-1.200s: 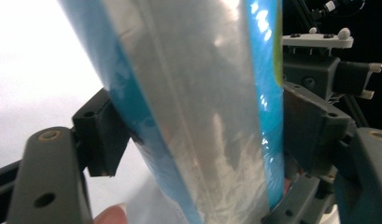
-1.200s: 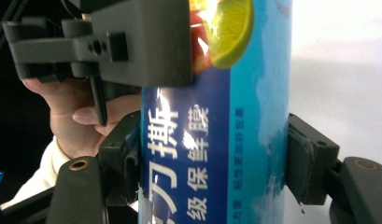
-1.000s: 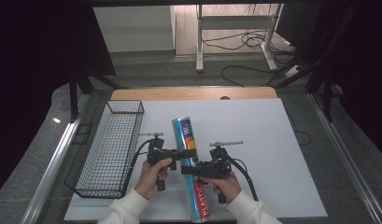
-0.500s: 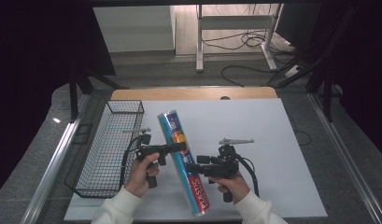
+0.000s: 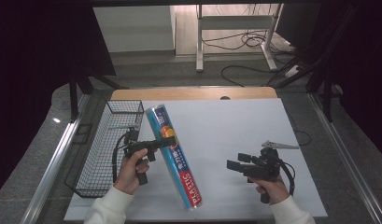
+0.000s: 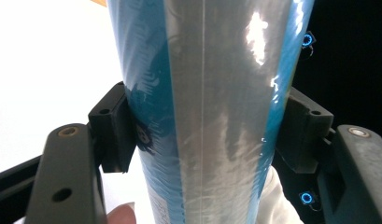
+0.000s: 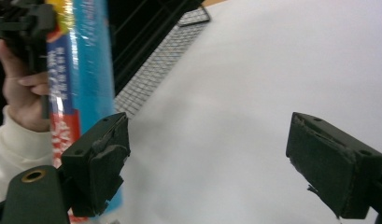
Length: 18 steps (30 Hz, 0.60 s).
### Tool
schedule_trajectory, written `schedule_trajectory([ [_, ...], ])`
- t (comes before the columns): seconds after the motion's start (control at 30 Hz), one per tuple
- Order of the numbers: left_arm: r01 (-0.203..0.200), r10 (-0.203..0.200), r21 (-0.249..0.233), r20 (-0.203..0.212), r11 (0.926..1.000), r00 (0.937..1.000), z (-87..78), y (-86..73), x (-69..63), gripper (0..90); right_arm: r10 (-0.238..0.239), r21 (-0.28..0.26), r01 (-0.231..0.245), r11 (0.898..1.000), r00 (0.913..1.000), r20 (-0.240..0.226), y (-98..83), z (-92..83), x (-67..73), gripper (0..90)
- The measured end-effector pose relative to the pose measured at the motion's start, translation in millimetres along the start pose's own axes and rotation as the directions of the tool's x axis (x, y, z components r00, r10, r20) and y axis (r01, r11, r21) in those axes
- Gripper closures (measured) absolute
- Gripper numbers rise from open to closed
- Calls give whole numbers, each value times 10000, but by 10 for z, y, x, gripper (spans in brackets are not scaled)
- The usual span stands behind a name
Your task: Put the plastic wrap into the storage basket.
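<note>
A long blue box of plastic wrap [image 5: 174, 158] with a red end is lifted off the white table [image 5: 254, 126], tilted with its top toward the wire basket [image 5: 102, 154]. My left gripper [image 5: 163, 143] is shut on the box about a third of the way down; in the left gripper view both pads press the blue wrap box [image 6: 207, 112]. My right gripper [image 5: 233, 164] stands open to the right, apart from the box, with nothing between its jaws [image 7: 212, 158]. The right gripper view catches the box [image 7: 79, 65] at far left.
The black wire basket stands along the table's left edge, also seen as mesh basket [image 7: 156, 70] in the right gripper view. The table's wooden far edge [image 5: 193, 93] lies behind. Cables and a desk frame sit on the floor beyond.
My right gripper has let go of the box and drawn back to the right. My left gripper has swung the box leftward, its top closer to the basket.
</note>
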<state>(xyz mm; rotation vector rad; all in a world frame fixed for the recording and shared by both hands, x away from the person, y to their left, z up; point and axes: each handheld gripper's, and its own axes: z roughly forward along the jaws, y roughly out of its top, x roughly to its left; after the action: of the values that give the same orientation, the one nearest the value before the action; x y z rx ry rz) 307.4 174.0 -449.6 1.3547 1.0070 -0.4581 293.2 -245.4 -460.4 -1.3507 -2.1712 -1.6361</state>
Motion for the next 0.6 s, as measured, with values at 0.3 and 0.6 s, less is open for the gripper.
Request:
schedule_trajectory([
  [0.3,-221,217,-103,-432,9997,9988,-191,103,-117,319,-802,543,730,9959,9861,1458,-41,-43,-112,138],
  [0.6,-351,308,-481,-866,9982,9958,-472,273,-201,320,-859,559,777,9954,9829,1629,-42,-15,-182,138],
])
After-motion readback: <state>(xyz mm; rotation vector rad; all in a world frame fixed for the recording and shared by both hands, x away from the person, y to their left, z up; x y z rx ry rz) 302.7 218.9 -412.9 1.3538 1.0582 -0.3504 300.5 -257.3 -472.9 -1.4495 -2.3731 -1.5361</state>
